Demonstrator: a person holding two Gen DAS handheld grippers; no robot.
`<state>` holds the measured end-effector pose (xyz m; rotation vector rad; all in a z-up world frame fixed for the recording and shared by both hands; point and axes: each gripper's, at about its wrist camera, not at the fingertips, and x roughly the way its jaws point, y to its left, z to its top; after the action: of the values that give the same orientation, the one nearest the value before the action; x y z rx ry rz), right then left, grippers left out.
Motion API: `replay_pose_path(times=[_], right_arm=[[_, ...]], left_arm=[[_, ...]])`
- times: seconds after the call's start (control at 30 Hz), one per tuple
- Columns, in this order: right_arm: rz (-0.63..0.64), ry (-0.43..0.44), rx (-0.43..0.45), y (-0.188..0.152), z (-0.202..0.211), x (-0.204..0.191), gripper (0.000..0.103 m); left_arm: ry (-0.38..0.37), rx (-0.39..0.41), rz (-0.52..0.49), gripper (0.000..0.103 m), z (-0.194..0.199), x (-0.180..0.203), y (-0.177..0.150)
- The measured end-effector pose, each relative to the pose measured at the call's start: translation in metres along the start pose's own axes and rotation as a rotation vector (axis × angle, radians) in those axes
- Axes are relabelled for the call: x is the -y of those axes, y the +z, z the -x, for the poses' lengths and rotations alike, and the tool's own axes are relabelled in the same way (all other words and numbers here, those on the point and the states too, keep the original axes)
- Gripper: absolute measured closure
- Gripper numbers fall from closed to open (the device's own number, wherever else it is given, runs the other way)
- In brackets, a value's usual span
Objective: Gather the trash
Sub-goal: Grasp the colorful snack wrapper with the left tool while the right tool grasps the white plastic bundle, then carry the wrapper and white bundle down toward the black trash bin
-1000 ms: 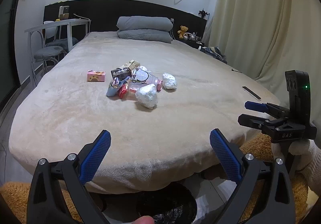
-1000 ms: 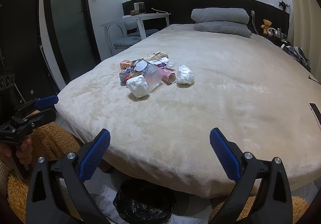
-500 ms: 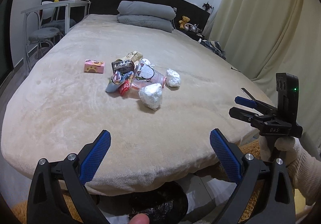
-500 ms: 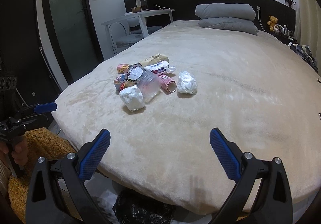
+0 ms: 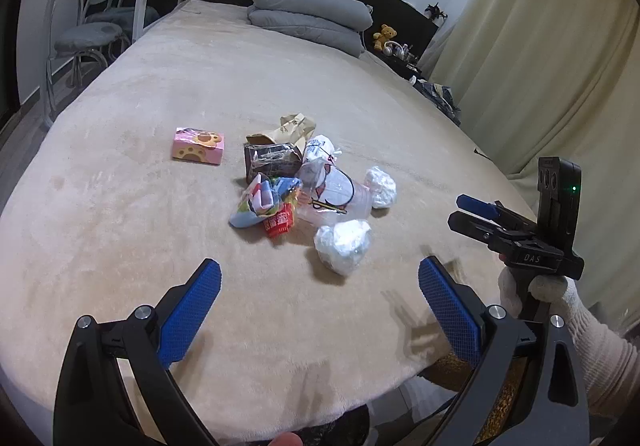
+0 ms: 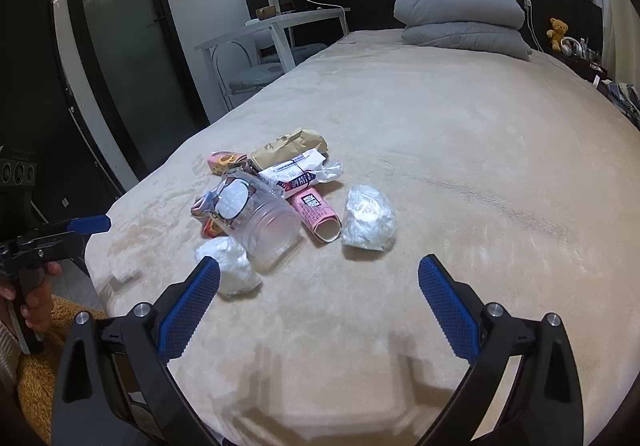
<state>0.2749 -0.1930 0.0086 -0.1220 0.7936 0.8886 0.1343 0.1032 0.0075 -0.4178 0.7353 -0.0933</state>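
A heap of trash lies on the beige bed (image 5: 120,230): a clear plastic cup (image 6: 260,224), a pink tube (image 6: 316,212), a brown paper bag (image 6: 288,148), a red wrapper (image 5: 280,222) and two crumpled white wads, one near (image 5: 344,246) and one far (image 5: 380,186). A pink box (image 5: 199,146) lies apart to the left. My left gripper (image 5: 320,306) is open and empty, short of the near wad. My right gripper (image 6: 319,304) is open and empty, just before the heap; the near wad (image 6: 234,270) sits by its left fingertip.
Grey pillows (image 5: 308,16) lie at the bed's head. A white table and chair (image 5: 92,34) stand on the bed's left side and curtains (image 5: 540,58) hang on its right. A black bin bag (image 5: 352,424) shows below the bed's near edge.
Both grippers have moved forward and up over the bed toward the heap. The bin bag has dropped almost out of view. Both stay open.
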Motion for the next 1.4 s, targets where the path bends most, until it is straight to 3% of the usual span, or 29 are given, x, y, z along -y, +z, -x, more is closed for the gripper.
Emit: replay_pose_path(times=[0.4,0.67,0.87,0.93,1.0,1.07,1.4], right_arm=[[-0.092,0.043,-0.111,0.031,-0.072,0.038,0.005],[-0.140,0.082,-0.165,0.036,-0.101,0.058,0.012],[-0.175,0.110,-0.206,0.033,-0.112,0.069,0.027],[-0.182,0.115,-0.215,0.033,-0.113,0.072,0.031],[-0.184,0.110,-0.216,0.034,-0.113,0.074,0.045],[-0.193,0.112,-0.213,0.035,-0.113,0.076,0.051],[-0.186,0.090,-0.181,0.033,-0.095,0.073,0.053]], left_arm=[[-0.133,-0.144,0.233,0.007,-0.072,-0.063,0.040],[-0.183,-0.217,0.335,0.013,-0.112,-0.096,0.046],[-0.200,-0.241,0.314,0.014,-0.121,-0.100,0.045],[-0.192,-0.243,0.302,0.028,-0.119,-0.099,0.044],[-0.192,-0.248,0.295,0.042,-0.119,-0.100,0.041],[-0.213,-0.250,0.300,0.049,-0.118,-0.103,0.039],[-0.195,-0.205,0.248,0.052,-0.110,-0.090,0.041]])
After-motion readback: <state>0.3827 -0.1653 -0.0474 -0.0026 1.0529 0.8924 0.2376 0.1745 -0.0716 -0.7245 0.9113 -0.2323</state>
